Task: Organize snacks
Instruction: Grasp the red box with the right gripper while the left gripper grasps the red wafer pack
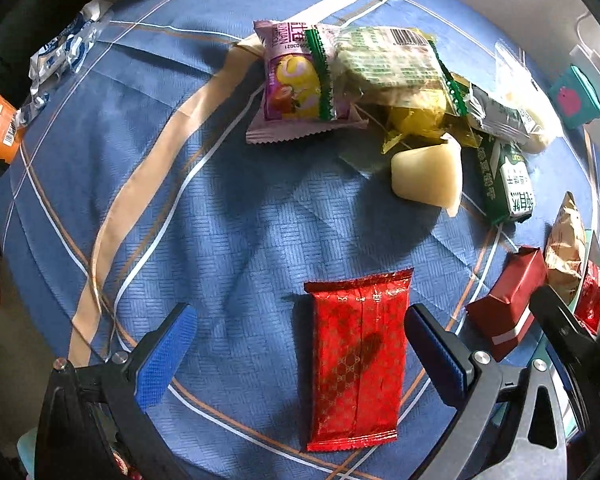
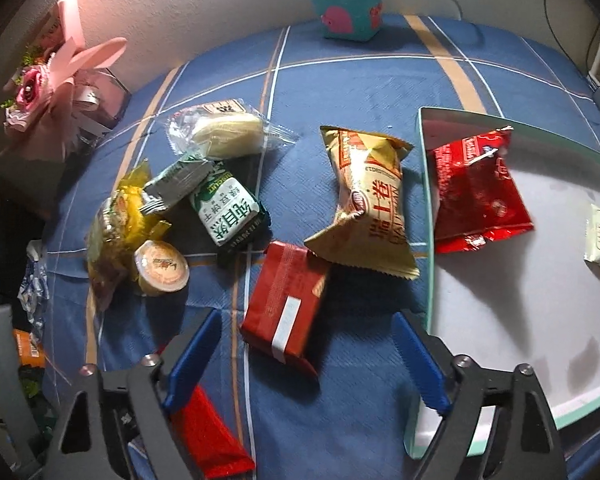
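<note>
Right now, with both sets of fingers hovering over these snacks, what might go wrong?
The right gripper stands open around the dark red block; its right finger sits near the tray rim and might catch it. The block touches the yellow packet, which could get dragged. The left gripper might slip on the flat red wrapper.

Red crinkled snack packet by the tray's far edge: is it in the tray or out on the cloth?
In. The red packet lies on the white floor inside the tray, within its pale green rim.
</note>
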Demonstrator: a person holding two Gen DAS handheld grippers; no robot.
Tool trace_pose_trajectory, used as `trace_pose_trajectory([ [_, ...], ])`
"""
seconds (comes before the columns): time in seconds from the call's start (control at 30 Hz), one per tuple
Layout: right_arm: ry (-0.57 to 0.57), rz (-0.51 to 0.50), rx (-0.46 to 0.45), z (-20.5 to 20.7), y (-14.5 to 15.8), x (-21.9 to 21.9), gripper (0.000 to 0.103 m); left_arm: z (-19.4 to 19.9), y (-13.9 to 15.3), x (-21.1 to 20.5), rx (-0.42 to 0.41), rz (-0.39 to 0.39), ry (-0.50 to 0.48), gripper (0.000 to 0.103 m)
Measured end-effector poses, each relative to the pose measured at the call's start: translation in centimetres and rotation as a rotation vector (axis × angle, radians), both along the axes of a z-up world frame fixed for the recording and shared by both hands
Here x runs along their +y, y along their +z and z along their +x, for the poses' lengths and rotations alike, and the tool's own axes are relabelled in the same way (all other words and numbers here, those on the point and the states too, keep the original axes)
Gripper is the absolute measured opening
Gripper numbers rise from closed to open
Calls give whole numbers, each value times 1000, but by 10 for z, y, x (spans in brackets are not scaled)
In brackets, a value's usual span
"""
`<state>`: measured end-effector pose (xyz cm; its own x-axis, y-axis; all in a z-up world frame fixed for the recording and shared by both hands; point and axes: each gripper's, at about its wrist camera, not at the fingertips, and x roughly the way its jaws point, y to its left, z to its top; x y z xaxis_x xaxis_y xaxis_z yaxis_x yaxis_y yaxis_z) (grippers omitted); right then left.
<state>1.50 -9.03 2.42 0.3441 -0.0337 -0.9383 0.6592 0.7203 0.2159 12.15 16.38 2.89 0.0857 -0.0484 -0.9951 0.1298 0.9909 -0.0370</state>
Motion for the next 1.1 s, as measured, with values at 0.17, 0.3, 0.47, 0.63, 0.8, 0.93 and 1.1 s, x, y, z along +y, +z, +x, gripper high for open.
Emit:
trace_pose_trajectory([
  [0.17,-6,6,15,15,-14,-3,67,5,-4,-15,3,-2,-1,103],
  [0.3,16,0,21,29,-21,1,64,12,-7,-16,10,-4,-14,103],
  [0.47,35,5,44,37,-31,6,50,11,-11,-25,10,15,-30,103],
  [0.63,32,16,55,27,-31,11,42,9,-18,-32,23,35,-73,102],
  [0.8,11,44,72,8,-34,11,42,6,-21,-36,42,36,-115,95],
  [0.93,15,58,92,-4,-36,15,42,-4,-18,-42,40,14,-123,84],
  [1.1,16,69,113,-16,-39,20,42,-32,-20,-58,16,18,-147,71],
])
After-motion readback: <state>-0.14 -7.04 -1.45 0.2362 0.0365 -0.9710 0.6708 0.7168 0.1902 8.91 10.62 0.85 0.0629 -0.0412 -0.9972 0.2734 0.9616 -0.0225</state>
